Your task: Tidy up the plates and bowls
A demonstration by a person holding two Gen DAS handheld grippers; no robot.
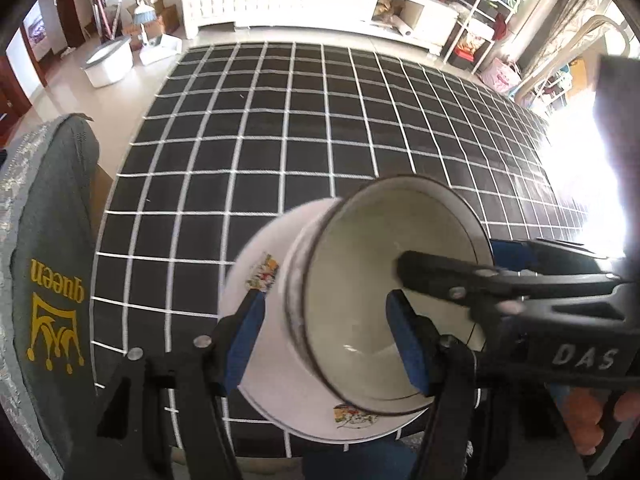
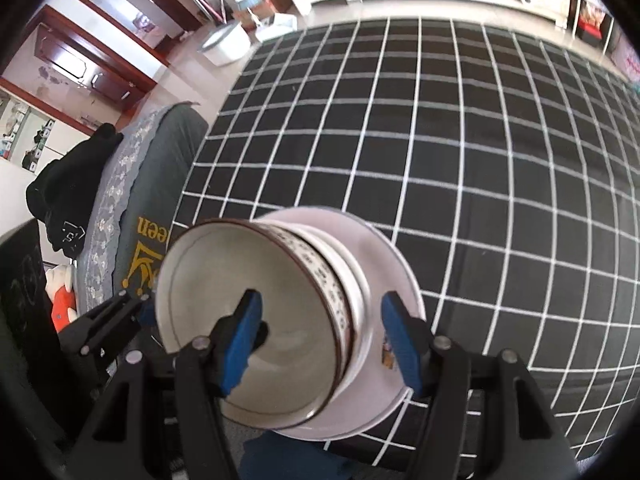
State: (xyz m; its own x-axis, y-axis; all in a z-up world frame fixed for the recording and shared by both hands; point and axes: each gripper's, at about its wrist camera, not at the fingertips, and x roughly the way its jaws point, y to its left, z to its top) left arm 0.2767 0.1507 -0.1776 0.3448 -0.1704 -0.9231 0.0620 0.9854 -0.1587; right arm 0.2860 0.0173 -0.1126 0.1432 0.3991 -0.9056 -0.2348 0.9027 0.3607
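Bowls nested in a stack [image 2: 354,280], top bowl [image 1: 360,280] w/ brown rim and pale inside, all sitting on a white plate [image 1: 256,248] w/ flower prints. Plate rests on black cloth w/ white grid [image 1: 280,140], lower centre of both frames, near the cloth's close edge.

Left claw [image 1: 326,304]: about half wide, straddling the top bowl's wall. One blue pad [image 1: 248,340] is outside over the plate, the other inside the bowl. Gap shows between pads and wall on both sides, so no squeeze seen.

Right claw [image 2: 320,300]: same setup, about half wide. Left pad [image 2: 244,340] is inside the bowl, right pad outside above the plate rim, and the wall is between them w/ space each side. In the left wrist view it comes in from the right edge, one finger reaching into the bowl.

Bowl edges are blurred in both views.

Grey cover w/ yellow "queen" print [image 1: 52,260] sits at left of frame beside the cloth. White cabinet [image 1: 280,0] runs across the top, white tub [image 1: 108,64] upper left on the floor.
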